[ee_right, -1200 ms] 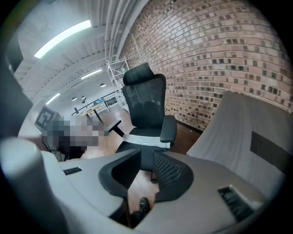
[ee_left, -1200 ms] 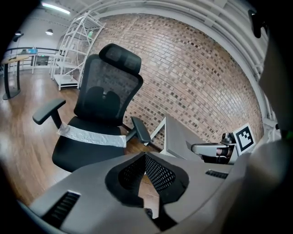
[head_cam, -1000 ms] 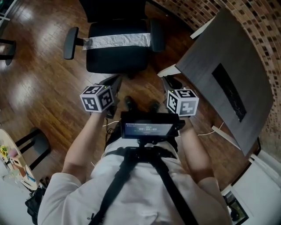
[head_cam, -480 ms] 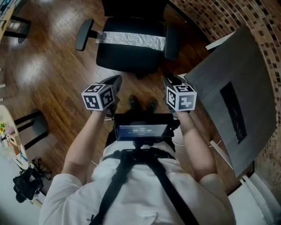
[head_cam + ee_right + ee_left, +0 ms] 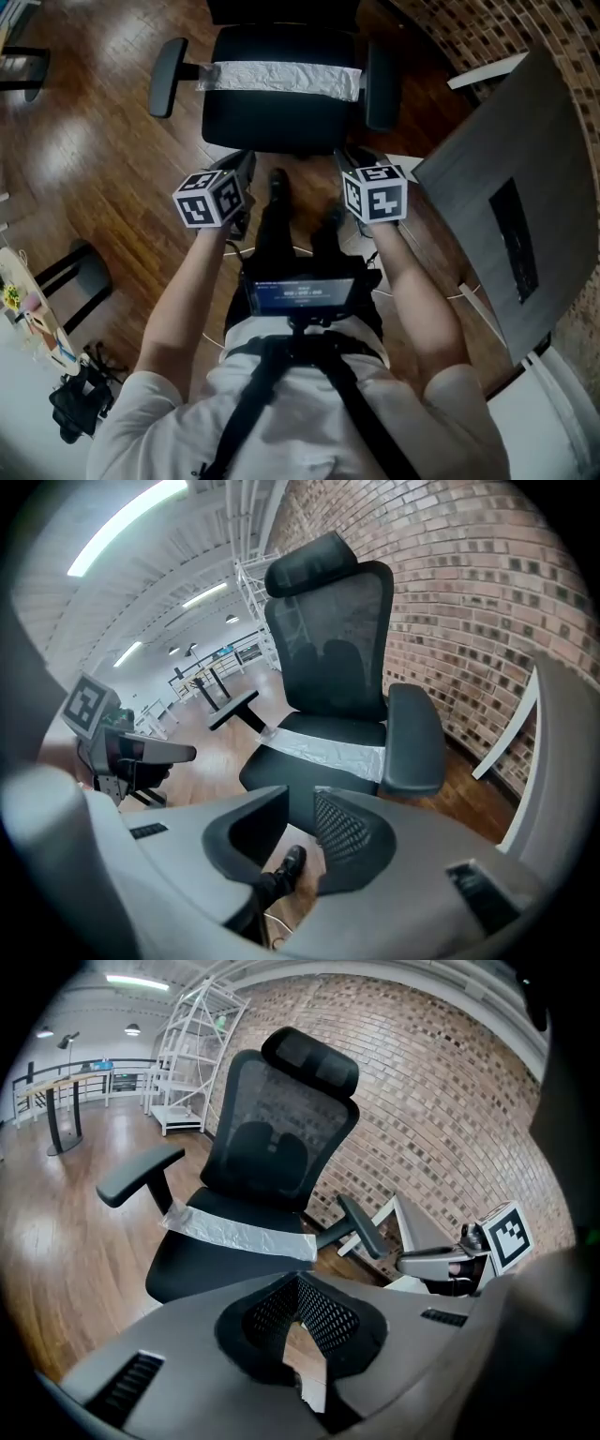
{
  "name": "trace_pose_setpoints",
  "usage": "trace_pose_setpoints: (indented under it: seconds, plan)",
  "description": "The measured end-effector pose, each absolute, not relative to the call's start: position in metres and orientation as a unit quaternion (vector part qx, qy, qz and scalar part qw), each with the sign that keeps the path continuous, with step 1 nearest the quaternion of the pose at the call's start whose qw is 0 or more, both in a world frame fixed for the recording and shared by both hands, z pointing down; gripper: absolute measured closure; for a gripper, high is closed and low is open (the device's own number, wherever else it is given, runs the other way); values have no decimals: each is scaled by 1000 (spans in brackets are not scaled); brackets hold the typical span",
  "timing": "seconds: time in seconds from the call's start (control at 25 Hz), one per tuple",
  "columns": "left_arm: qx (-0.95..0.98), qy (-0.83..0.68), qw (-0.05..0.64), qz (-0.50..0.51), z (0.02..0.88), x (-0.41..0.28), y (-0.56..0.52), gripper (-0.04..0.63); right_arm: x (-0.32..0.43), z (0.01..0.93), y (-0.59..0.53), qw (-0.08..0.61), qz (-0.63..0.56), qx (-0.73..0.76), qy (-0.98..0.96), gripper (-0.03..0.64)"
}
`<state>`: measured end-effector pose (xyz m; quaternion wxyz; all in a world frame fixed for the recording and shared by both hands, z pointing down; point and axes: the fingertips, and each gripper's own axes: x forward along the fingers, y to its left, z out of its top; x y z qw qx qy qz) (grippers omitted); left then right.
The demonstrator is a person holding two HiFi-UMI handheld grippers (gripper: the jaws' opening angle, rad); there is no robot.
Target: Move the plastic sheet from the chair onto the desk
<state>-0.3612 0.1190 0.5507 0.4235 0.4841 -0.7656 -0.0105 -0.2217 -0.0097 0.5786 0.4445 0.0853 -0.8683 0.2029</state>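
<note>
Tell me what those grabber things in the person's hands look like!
Both are grey plastic. The left gripper and right gripper each have two chunky jaws lined with black, dotted mesh pads. Each carries a white cube printed with black square patterns. The person wears a white short-sleeved shirt with black straps over it.

Silvery plastic sheet [image 5: 281, 77], black chair [image 5: 281, 124]

Plastic sheet [image 5: 279, 79] across chair seat [image 5: 272, 124]
</note>
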Motion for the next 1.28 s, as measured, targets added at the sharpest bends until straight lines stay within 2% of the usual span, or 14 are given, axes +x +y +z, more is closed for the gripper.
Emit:
trace_pose_setpoints:
  seconds: [0.16, 0.4, 0.48, 0.6, 0.64, 0.76, 0.84, 1.0, 1.12, 1.28]
  plan:
    - [486, -759, 434, 5, 585, -406, 108, 589, -250, 606, -16, 459, 209, 109, -856, 528]
    - [474, -757, 450, 21, 644, -476, 101, 500, -290, 659, -29, 488, 184, 120, -845, 528]
    - [478, -756, 443, 50, 666, -494, 100, 486, -296, 680, -36, 497, 183, 123, -839, 487]
    - [482, -751, 444, 82, 699, -515, 98, 449, -307, 709, -52, 505, 183, 135, -832, 484]
    - [482, -748, 448, 85, 709, -520, 96, 421, -311, 718, -60, 508, 181, 140, -831, 459]
    - [481, -742, 457, 92, 737, -535, 91, 399, -319, 745, -80, 517, 173, 158, -823, 457]
    - [474, -744, 462, 86, 750, -544, 88, 399, -320, 762, -92, 525, 174, 172, -815, 426]
    - [453, -759, 463, 65, 765, -564, 78, 403, -320, 783, -114, 525, 184, 211, -804, 425]
    - [444, -767, 460, 61, 774, -578, 72, 408, -325, 795, -128, 518, 183, 230, -803, 377]
    - [433, -778, 447, 89, 789, -601, 69, 408, -339, 812, -139, 516, 189, 238, -801, 377]
